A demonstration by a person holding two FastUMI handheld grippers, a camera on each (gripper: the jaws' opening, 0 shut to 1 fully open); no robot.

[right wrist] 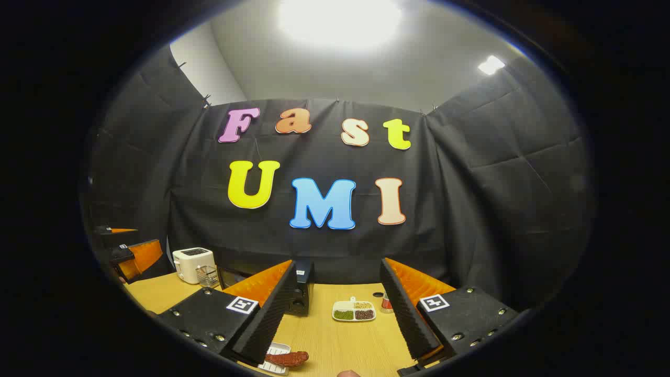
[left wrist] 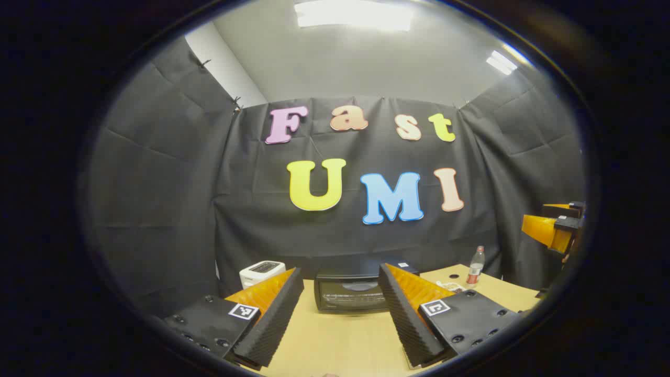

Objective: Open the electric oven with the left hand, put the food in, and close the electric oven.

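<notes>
Two claws, both spread wide, holding nothing. Left claw (left wrist: 340,314) frames the black oven (left wrist: 352,294), door shut, at lower centre on the bench (left wrist: 340,345). Door looks stiff and hinged; probably grab its top edge. Right gripper view adds the food: a reddish sausage (right wrist: 287,358) on a white tray (right wrist: 276,349), bottom centre, likely soft and greasy; right claw (right wrist: 340,314) above it.

ahead between my left jaws the black electric oven (left wrist: 349,293) sits shut on the counter (left wrist: 340,340); the reddish food (right wrist: 287,358) lies on a white tray (right wrist: 276,350) by my right jaws.
</notes>
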